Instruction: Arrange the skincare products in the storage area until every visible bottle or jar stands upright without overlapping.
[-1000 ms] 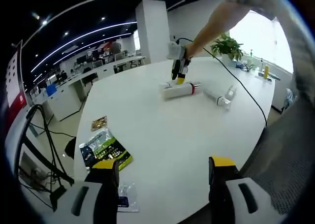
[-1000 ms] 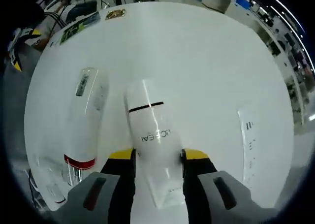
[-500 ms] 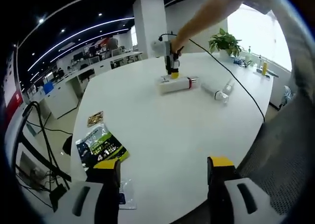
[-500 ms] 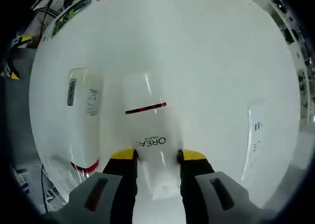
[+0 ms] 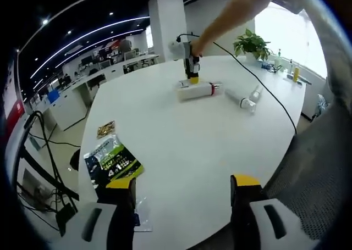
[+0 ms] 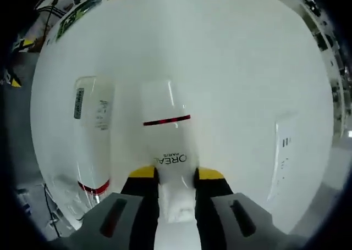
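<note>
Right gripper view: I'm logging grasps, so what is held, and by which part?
The right gripper clamps the white L'Oreal tube near its crimped end.

A smooth, faintly glossy white table top (image 6: 231, 52) is seen. The L'Oréal tube (image 6: 168, 145) and the larger tube (image 6: 91, 129) beside it look like soft-sheened white plastic. The gripper jaws (image 6: 171, 176) are tipped with matt yellow pads on grey plastic. A glossy printed packet (image 5: 113, 165) is seen on the table.

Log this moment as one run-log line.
phase: grasp | right gripper: shut on L'Oreal tube, lying flat | left gripper: open, idle | second tube: lying beside | upright: none yet
</note>
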### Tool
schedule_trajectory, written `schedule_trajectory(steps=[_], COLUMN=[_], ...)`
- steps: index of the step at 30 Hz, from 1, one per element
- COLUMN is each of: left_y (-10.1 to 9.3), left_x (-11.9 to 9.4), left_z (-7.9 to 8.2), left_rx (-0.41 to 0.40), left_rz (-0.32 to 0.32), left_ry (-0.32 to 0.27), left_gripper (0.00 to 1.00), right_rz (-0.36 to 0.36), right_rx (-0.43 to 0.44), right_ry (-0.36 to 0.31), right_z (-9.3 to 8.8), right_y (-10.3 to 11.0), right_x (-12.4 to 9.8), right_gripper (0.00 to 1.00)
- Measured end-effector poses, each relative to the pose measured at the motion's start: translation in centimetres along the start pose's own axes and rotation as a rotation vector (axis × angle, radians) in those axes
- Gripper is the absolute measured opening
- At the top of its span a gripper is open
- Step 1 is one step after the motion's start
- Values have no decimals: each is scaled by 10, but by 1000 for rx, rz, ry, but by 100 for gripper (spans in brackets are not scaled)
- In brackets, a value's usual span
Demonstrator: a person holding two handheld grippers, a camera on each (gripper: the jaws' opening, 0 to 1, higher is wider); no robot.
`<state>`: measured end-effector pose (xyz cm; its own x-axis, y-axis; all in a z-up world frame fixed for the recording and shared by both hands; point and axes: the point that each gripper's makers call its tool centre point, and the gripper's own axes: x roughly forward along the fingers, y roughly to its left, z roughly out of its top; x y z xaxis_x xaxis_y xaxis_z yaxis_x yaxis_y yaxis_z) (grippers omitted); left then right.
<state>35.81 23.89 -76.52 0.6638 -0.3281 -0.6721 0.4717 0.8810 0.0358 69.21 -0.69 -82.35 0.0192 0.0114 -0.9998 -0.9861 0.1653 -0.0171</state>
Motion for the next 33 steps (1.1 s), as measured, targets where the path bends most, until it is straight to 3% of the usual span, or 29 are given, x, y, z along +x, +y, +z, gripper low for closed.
schedule_trajectory(steps=[9, 14, 21, 25, 33], left_y=[2, 3, 5, 6, 4], left_x=[-1, -2, -3, -4, -5], left_z=[3, 4, 6, 7, 12], left_rx=[10, 16, 23, 23, 36], left_rz=[9, 15, 30, 38, 31], left_ry=[-12, -16, -28, -32, -47], left_gripper=[71, 71, 71, 71, 71], right_rz=[-112, -190, -199, -185, -263], right_rx=[3, 54, 132, 124, 196], right_ry=[-43, -104, -155, -170, -285], right_z=[0, -2, -4, -4, -7], right_y=[4, 1, -5, 8, 4], right_x=[-4, -6, -8, -8, -52], right_gripper=[16, 15, 14, 14, 13])
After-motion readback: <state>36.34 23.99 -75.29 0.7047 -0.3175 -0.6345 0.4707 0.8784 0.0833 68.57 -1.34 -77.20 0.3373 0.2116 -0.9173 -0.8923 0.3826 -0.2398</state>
